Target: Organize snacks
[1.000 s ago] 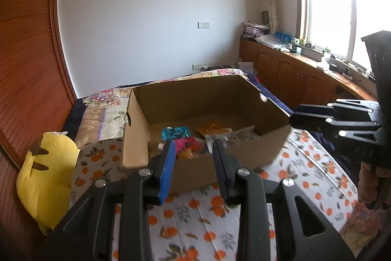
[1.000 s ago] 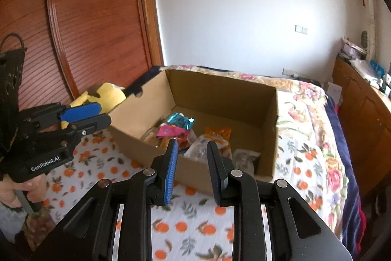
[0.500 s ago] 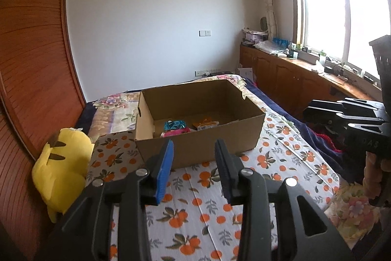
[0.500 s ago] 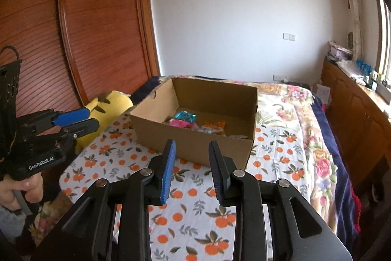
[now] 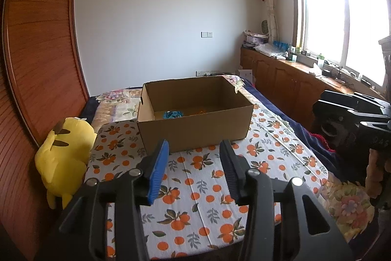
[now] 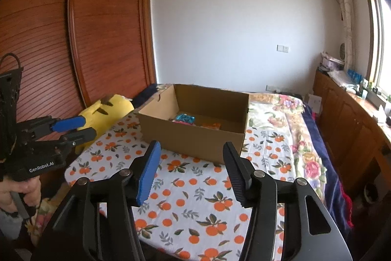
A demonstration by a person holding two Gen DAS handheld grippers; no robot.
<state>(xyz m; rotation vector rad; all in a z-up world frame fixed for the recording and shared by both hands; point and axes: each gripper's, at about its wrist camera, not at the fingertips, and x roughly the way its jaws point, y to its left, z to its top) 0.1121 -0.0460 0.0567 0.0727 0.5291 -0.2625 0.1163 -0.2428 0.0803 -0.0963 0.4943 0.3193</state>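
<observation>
Empty tongs held back from the snack box on the bed

Nearest, the left tongs [image 5: 194,155] and right tongs [image 6: 190,158] are both opening with nothing between them. Farther off, the cardboard box [image 5: 195,124] sits on the orange-print bedspread [image 5: 195,187], snacks [image 6: 185,118] inside. Pressing its near wall could tip it on the soft bed.

My two wrist cameras look forward and downward from the bed's [image 5: 195,187] foot, sharing the box [image 5: 195,129] [image 6: 193,138].
</observation>
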